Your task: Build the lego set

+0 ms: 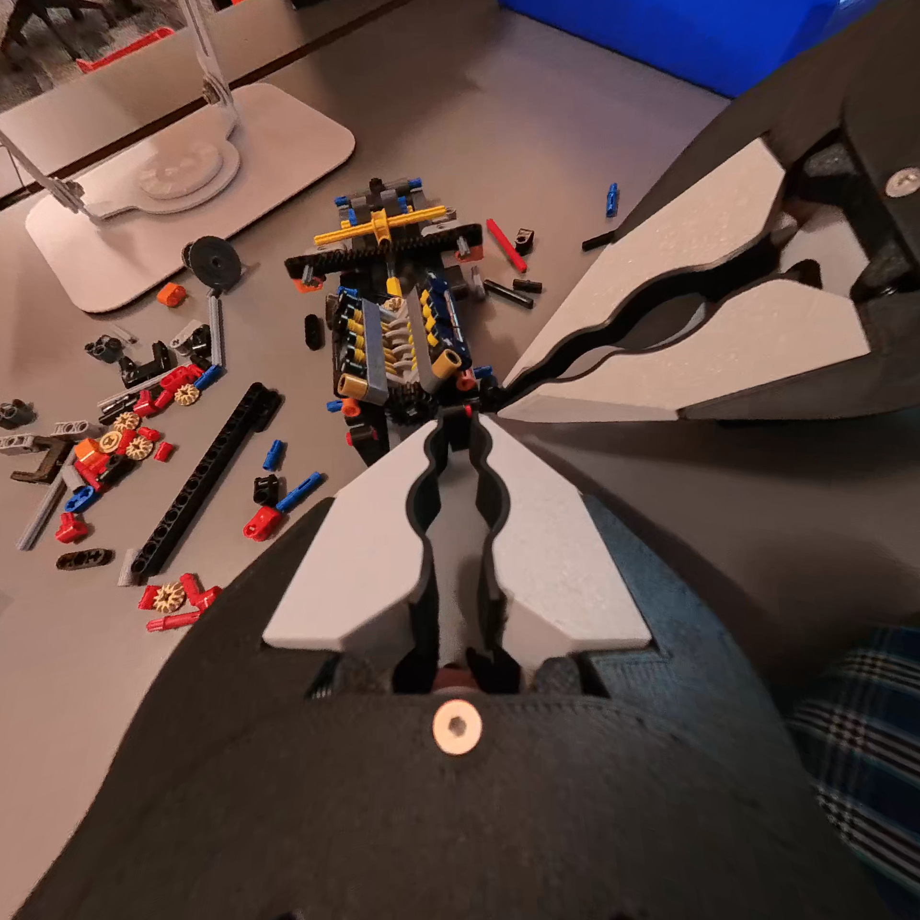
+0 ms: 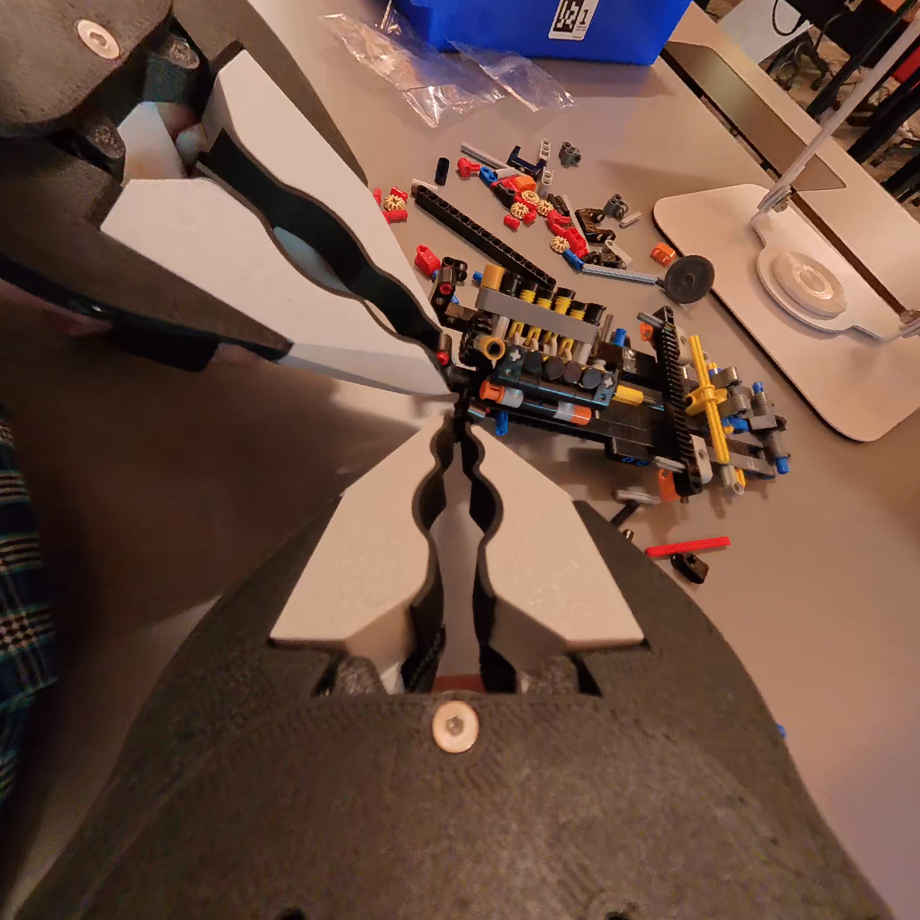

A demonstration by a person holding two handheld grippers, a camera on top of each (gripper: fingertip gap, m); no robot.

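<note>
The part-built lego car chassis [image 1: 393, 318] lies on the grey table, with a yellow axle and a black toothed rack at its far end. It also shows in the right wrist view [image 2: 572, 368]. My left gripper [image 1: 457, 423] is shut on a black piece with a red pin at the model's near end. My right gripper [image 2: 460, 428] is shut on a thin black edge of the same end. The two sets of tips nearly touch. The right gripper [image 1: 499, 400] comes in from the right in the left wrist view. The left gripper [image 2: 440, 351] comes in from the upper left in the right wrist view.
A pile of loose red, black, tan and blue parts [image 1: 114, 438] lies left of the model, beside a long black beam [image 1: 204, 478] and a black wheel [image 1: 215, 261]. A red axle [image 2: 687, 545] lies at the right. A white stand base [image 2: 722, 234], a blue bin [image 2: 522, 25] and clear bags [image 2: 438, 74] lie beyond. Both grippers' tips are close together, under 4 cm apart. The black wheel [image 1: 215, 261] is about equally far from each gripper, around 20 cm. Look for it in the right wrist view [image 2: 688, 276] too.
</note>
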